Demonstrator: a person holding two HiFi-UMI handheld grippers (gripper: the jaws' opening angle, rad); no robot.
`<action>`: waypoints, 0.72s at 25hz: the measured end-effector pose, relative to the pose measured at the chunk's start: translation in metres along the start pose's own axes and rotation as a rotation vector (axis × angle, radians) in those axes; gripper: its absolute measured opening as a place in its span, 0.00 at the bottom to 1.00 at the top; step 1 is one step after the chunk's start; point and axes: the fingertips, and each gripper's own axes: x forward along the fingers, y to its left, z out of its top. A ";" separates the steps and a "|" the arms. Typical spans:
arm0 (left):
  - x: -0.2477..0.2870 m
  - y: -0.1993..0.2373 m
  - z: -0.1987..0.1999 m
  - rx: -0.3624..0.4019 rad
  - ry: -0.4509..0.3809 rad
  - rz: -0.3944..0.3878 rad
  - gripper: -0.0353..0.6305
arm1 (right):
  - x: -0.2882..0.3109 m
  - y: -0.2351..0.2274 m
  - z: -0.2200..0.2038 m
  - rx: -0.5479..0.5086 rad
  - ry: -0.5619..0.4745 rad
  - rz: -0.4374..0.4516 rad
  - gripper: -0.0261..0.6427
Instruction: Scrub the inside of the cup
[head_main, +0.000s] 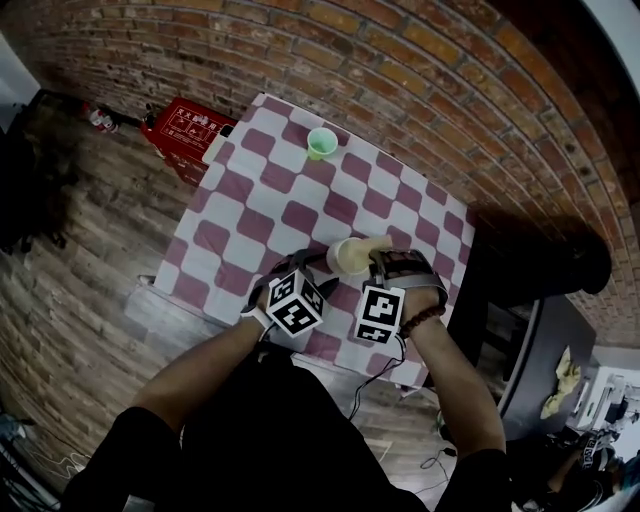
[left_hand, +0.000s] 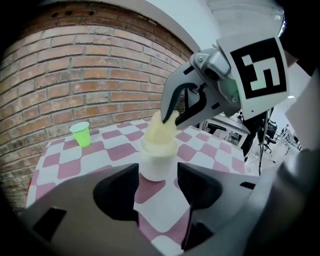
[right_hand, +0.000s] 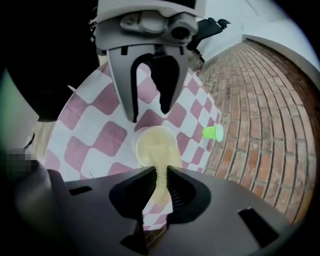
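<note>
A white cup (left_hand: 158, 167) stands near the front of the checked table (head_main: 255, 200). A pale yellow sponge (left_hand: 161, 129) is stuffed into it and sticks out of its mouth. My right gripper (right_hand: 160, 172) is shut on the sponge's top end and points steeply down at the cup (right_hand: 155, 145). My left gripper (left_hand: 157, 176) is open, with its jaws level with the cup's base. In the right gripper view its fingertips (right_hand: 133, 119) end just behind the cup's rim, apart from it. In the head view both grippers meet at the cup (head_main: 350, 258).
A small green cup (head_main: 321, 142) stands upright at the table's far side, well away from the white cup. A brick wall runs behind the table. A red box (head_main: 185, 125) lies on the wooden floor to the left. The person's arms reach over the table's front edge.
</note>
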 end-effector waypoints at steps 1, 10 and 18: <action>0.000 0.000 -0.003 -0.010 0.003 0.001 0.40 | -0.001 -0.005 -0.004 0.053 -0.016 -0.014 0.16; 0.025 0.006 -0.001 0.205 -0.025 -0.071 0.52 | -0.003 0.006 0.007 -0.145 0.017 0.017 0.16; 0.059 0.008 0.001 0.294 -0.032 -0.167 0.55 | 0.014 0.012 0.024 -0.246 0.100 0.076 0.16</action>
